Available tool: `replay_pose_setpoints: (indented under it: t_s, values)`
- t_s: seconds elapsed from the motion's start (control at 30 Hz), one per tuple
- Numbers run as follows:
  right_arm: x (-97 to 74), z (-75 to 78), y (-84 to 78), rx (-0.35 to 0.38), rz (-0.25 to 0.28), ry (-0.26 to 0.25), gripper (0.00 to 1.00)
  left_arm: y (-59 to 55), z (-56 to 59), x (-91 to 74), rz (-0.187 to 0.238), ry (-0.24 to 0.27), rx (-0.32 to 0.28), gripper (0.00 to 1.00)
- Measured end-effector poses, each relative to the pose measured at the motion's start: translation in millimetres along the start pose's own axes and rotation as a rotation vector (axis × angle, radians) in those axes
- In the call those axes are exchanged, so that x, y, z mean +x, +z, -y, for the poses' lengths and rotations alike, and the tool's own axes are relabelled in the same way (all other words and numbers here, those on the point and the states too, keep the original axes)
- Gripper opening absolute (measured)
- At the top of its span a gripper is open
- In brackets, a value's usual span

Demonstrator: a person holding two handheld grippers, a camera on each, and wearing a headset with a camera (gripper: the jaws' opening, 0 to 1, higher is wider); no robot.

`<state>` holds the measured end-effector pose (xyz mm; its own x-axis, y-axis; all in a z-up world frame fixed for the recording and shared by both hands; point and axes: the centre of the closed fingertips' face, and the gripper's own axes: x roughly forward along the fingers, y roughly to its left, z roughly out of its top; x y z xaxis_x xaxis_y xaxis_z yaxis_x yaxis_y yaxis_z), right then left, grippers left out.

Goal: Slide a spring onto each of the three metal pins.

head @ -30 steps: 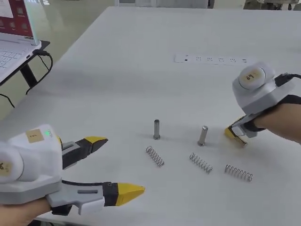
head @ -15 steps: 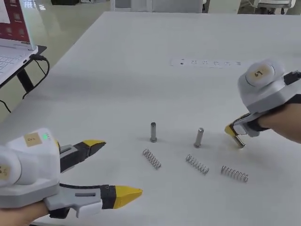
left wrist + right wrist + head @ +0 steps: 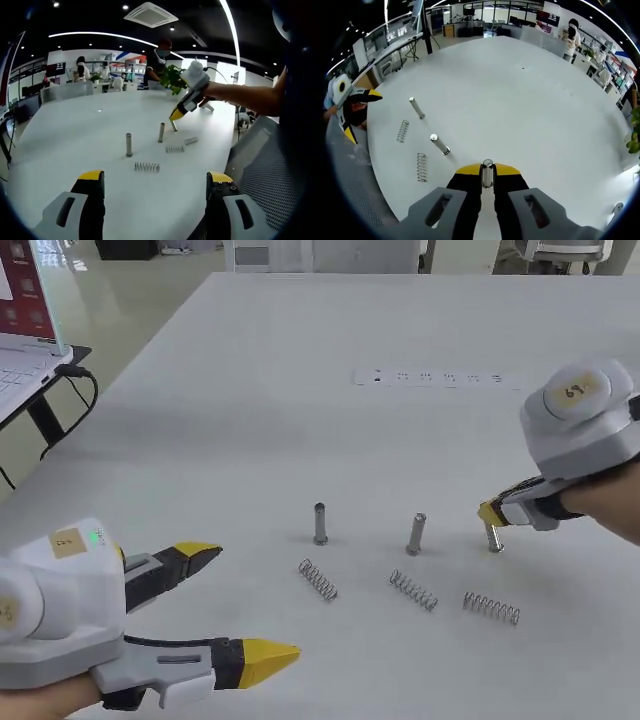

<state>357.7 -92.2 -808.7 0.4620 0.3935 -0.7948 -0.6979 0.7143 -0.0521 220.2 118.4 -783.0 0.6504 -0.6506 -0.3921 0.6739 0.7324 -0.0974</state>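
With the right gripper [image 3: 491, 516] clamped on the 3rd pin [image 3: 494, 538], upright at the table [image 3: 250, 430] beside 2 standing pins [image 3: 320, 524], and the left gripper [image 3: 252, 602] wide open and empty, the next move is probably grasping 1 of the 3 springs [image 3: 318, 580] lying before them.

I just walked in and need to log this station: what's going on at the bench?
A person works with a hand-held gripper in each hand. The right gripper is shut on one metal pin, holding it roughly upright, low at the white table. The left pin and middle pin stand beside it. The three springs lie loose in front, none on a pin yet. The left gripper hovers open, holding nothing.
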Motion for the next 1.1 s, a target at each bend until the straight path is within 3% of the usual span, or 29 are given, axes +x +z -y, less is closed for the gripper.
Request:
replay_pose_setpoints:
  t_s: [0.7, 1.1]
  values:
    - [-14.0, -0.9, -14.2, 0.020, 0.006, -0.009, 0.05, -0.5, 3.9, 0.0, -0.003, -0.012, 0.005, 0.80]
    - [-16.4, -0.3, -17.0, -0.008, 0.005, -0.021, 0.06, 0.7, 2.2, -0.8, 0.003, -0.009, 0.002, 0.80]
